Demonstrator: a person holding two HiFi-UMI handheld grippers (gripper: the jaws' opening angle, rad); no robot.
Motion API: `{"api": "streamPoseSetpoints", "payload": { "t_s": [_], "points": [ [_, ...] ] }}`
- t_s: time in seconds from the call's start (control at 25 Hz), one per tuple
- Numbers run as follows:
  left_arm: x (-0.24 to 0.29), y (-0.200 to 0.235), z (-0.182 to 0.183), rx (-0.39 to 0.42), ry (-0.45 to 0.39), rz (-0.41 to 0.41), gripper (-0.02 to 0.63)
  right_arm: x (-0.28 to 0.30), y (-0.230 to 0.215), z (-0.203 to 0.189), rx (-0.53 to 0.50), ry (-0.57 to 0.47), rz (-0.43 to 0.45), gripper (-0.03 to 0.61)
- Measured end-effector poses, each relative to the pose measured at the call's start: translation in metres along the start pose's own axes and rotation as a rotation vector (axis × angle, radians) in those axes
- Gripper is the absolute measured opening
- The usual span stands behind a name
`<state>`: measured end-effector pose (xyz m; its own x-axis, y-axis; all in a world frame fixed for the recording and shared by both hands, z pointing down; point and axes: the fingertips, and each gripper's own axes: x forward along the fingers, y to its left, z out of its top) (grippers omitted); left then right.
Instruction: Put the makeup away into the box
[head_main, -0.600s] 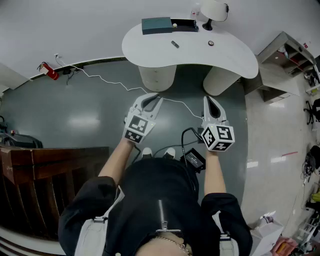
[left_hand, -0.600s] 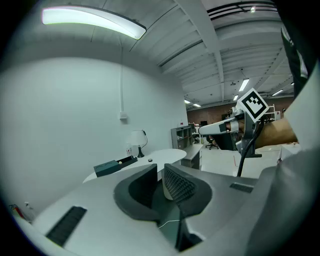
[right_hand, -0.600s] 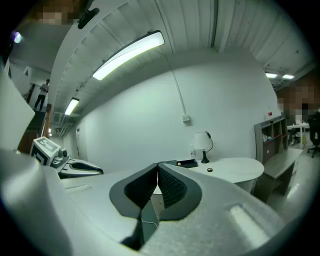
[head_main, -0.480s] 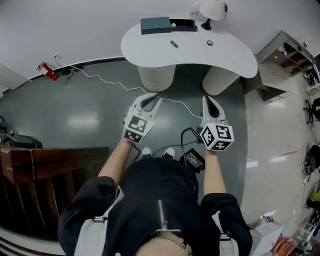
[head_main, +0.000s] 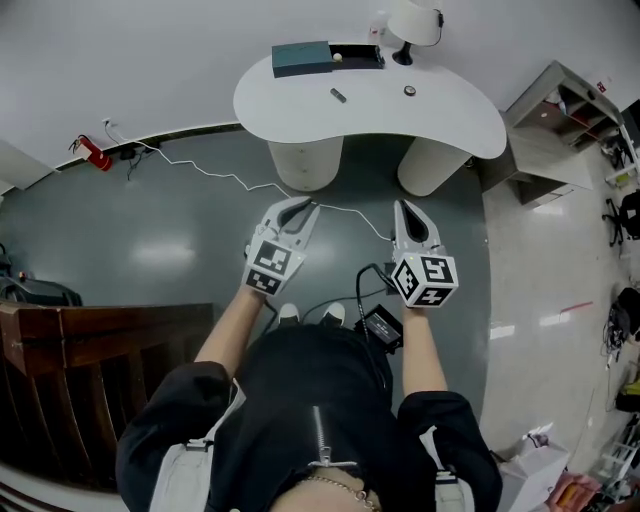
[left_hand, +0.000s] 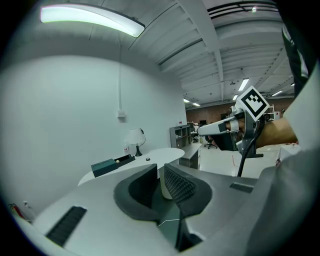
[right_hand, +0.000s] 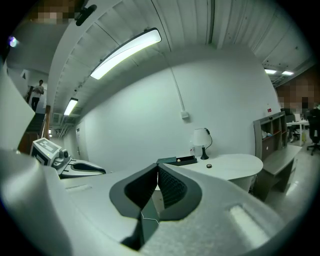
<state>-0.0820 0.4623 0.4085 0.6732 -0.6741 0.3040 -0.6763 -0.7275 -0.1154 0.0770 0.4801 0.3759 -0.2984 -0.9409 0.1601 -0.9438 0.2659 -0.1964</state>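
While our right gripper (head_main: 404, 208) is closed on nothing and our left gripper (head_main: 300, 206) stands slightly parted and empty, both hang well short of the table (head_main: 450, 115). There a stick (head_main: 338, 95) and a round compact (head_main: 409, 91) lie near the box (head_main: 300, 58). Arriving with closed jaws, we judge, could knock them away.
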Motion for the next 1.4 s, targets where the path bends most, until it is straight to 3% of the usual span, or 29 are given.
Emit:
{"api": "streamPoseSetpoints", "payload": {
  "t_s": [0.52,0.84,1.04,1.4],
  "points": [
    [0.006,-0.006,0.003,-0.024,0.012,0.055,0.051,0.003,-0.005,-0.002,0.03,0.024,0.086,0.006],
    [0.035,0.018,0.001,-0.036,0.019,0.065,0.051,0.037,-0.007,-0.002,0.029,0.039,0.131,0.005],
    [0.083,0.05,-0.001,-0.048,0.011,0.047,0.051,0.087,-0.024,0.001,0.011,0.046,0.13,0.006],
    [0.212,0.161,0.016,-0.076,0.01,0.02,0.051,0.24,-0.069,0.029,-0.005,0.067,0.137,0.005]
  ]
}}
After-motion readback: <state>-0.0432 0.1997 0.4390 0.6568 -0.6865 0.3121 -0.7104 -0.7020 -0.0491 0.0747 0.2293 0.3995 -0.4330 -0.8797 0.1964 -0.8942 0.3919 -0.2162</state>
